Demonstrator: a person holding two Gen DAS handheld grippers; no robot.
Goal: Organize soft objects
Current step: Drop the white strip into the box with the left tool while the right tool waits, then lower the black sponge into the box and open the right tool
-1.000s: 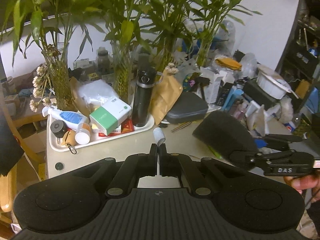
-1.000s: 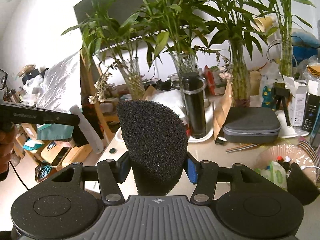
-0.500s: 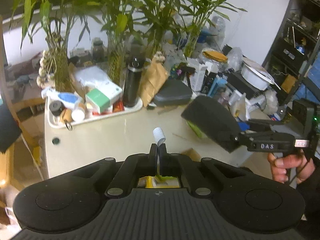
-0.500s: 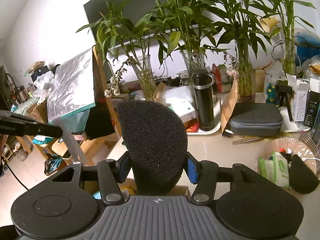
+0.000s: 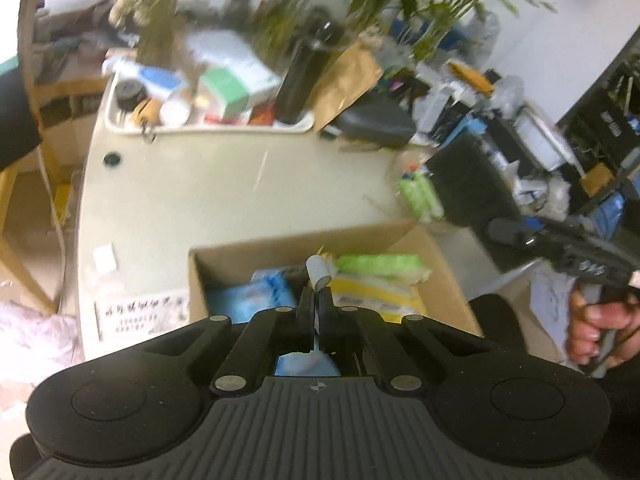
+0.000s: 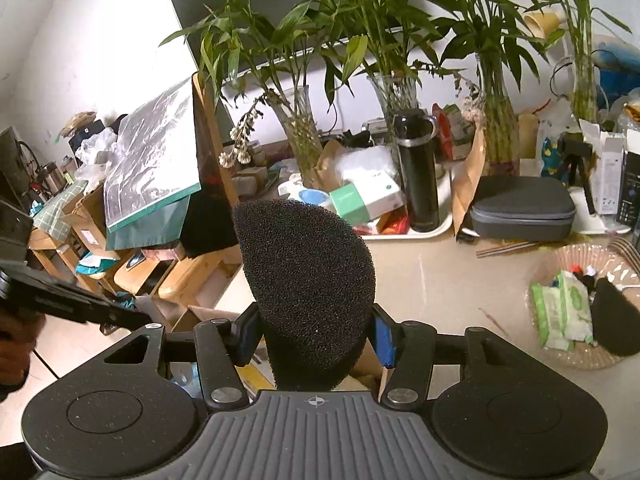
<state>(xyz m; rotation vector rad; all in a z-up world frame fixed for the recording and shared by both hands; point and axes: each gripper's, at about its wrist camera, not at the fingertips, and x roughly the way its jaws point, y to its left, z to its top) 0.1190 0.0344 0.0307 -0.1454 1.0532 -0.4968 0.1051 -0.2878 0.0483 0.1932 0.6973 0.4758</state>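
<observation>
1. Between the blue pads of the right claw (image 6: pixel 316 336) sits a black sponge (image 6: pixel 306 280), clenched on both flanks and standing upright above the jaws.
2. Left claw (image 5: pixel 316 304) is pinched tight on something thin and pale, a white strip (image 5: pixel 318 272) with a rolled tip; the blur makes it hard to say what it is, perhaps a wipe or a tag.
3. Just below the left claw an open box (image 5: pixel 432 248) stands by the desk (image 5: pixel 240 184) edge, already holding soft packs in blue, yellow and green.
4. Seen from the left wrist, the sponge (image 5: pixel 472 184) hangs off to the right of the box, not yet over it, with a hand (image 5: pixel 596 328) on the handle.
5. Risks, as I judge them: both claws heading for one box could knock together; a sponge let go too early would bounce off the rim to the floor; the springy foam may pop out of its squeeze if the grip slackens.
6. More soft things wait in a basket (image 6: pixel 560 356) on the desk: a wipes pack (image 6: pixel 560 308) and a second dark sponge (image 6: pixel 616 320).
7. Writing: a white label (image 5: pixel 140 312) beside the box carries printed characters too smeared to read; the lettering on the right claw's body is likewise unclear.
</observation>
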